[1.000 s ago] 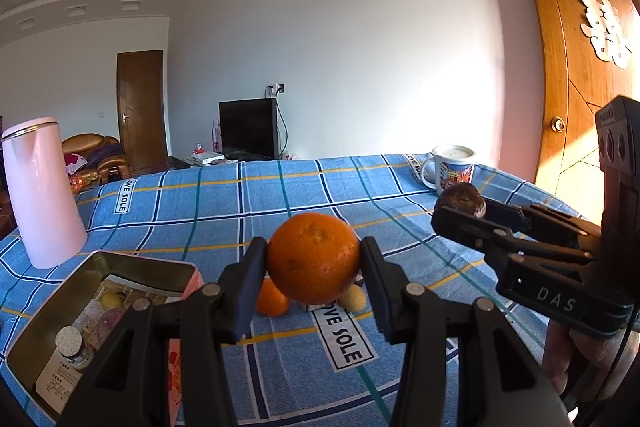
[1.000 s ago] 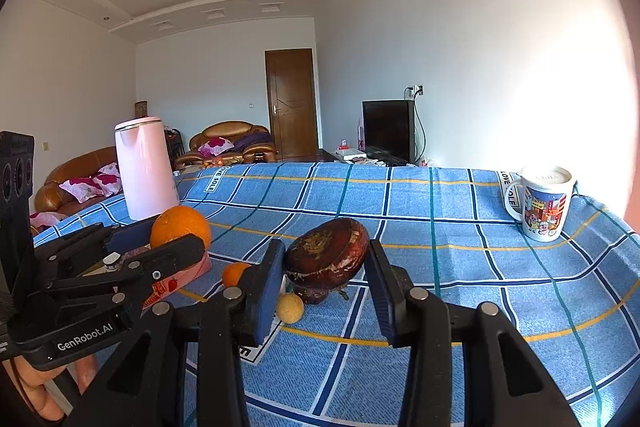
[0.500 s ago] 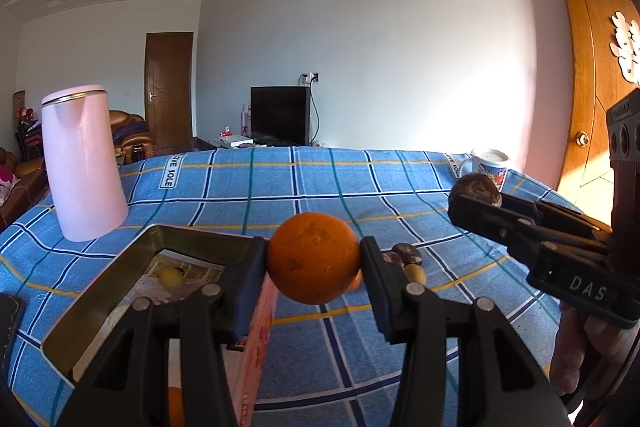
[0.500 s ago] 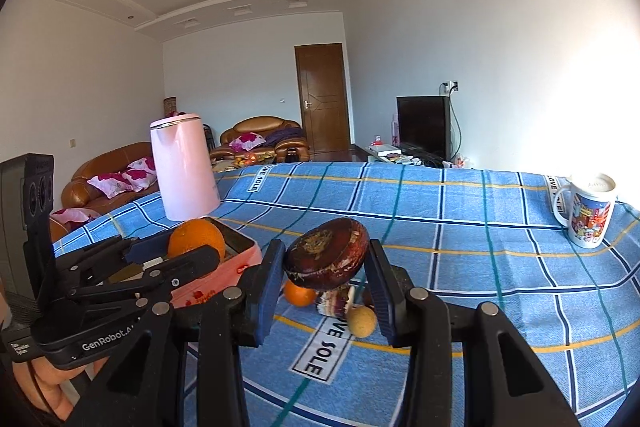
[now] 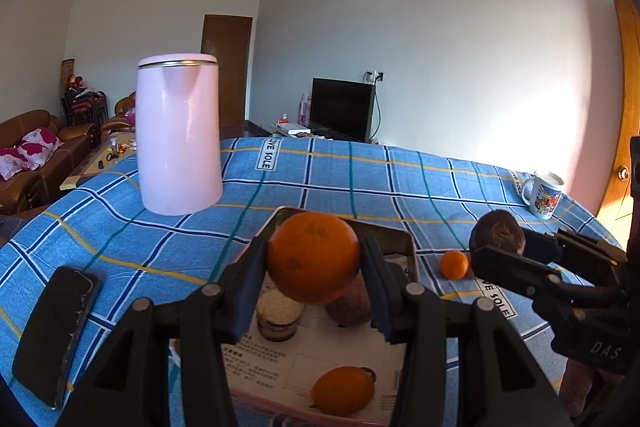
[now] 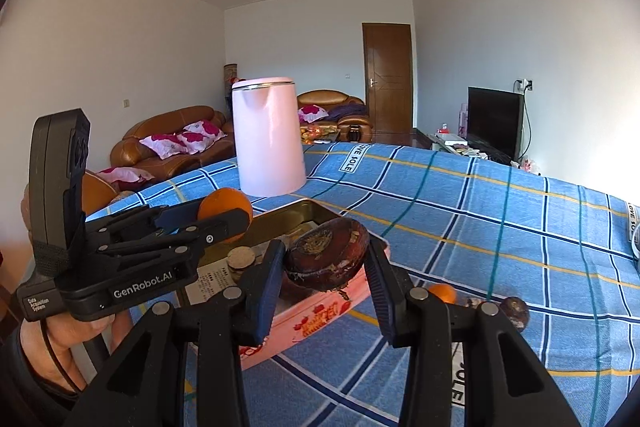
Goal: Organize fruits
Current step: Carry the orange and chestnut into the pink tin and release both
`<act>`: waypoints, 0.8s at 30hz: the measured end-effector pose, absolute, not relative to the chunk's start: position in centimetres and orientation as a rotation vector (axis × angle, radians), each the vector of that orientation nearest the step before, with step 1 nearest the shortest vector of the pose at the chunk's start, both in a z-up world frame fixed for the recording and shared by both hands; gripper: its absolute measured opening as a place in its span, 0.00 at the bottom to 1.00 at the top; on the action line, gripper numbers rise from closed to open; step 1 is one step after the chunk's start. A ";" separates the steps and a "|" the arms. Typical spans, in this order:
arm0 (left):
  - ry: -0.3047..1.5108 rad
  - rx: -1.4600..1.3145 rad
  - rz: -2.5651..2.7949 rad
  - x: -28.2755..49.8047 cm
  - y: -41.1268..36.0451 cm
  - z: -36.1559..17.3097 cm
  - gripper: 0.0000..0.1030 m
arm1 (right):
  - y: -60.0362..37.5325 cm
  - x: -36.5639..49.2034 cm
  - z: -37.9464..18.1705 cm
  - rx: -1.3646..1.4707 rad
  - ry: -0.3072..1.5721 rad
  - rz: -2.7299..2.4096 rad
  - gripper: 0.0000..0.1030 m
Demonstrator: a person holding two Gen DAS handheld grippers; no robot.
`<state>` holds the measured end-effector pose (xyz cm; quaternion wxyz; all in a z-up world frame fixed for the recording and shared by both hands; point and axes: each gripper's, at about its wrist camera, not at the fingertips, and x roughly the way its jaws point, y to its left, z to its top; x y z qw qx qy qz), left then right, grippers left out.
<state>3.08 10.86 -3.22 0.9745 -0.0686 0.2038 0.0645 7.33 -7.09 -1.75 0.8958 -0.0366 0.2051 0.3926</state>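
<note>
My left gripper (image 5: 314, 261) is shut on a large orange (image 5: 313, 256) and holds it above the open metal tin (image 5: 402, 241). The tin holds another orange (image 5: 343, 391), a brown fruit (image 5: 350, 303) and a small cork-topped jar (image 5: 279, 313). My right gripper (image 6: 326, 261) is shut on a dark brown fruit (image 6: 327, 253), just right of the tin's pink wall (image 6: 316, 319). In the left wrist view that gripper (image 5: 500, 247) is at the right, beside the tin. A small orange (image 5: 454, 264) lies on the cloth.
A pink kettle (image 5: 179, 137) stands behind the tin on the blue checked tablecloth (image 5: 360, 179). A black phone (image 5: 54, 331) lies at the left edge. A printed mug (image 5: 543, 193) stands far right. Another dark fruit (image 6: 514, 311) lies on the cloth by the small orange (image 6: 442, 293).
Both grippers have swung left with their fruits. The orange is now over the tin, and the brown fruit has come up beside the tin's right wall.
</note>
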 end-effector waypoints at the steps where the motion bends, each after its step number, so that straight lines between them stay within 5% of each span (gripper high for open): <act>1: 0.417 -0.146 0.139 3.0 11.4 -3.3 0.48 | -6.5 7.3 -1.9 -0.083 0.434 0.825 0.42; 18: 0.523 -0.182 0.197 3.3 14.8 -5.8 0.48 | 0.6 8.4 -5.3 -0.202 0.640 0.907 0.42; 24: 0.477 -0.190 0.188 2.5 14.2 -4.6 0.61 | -0.8 8.3 -4.9 -0.179 0.633 0.900 0.53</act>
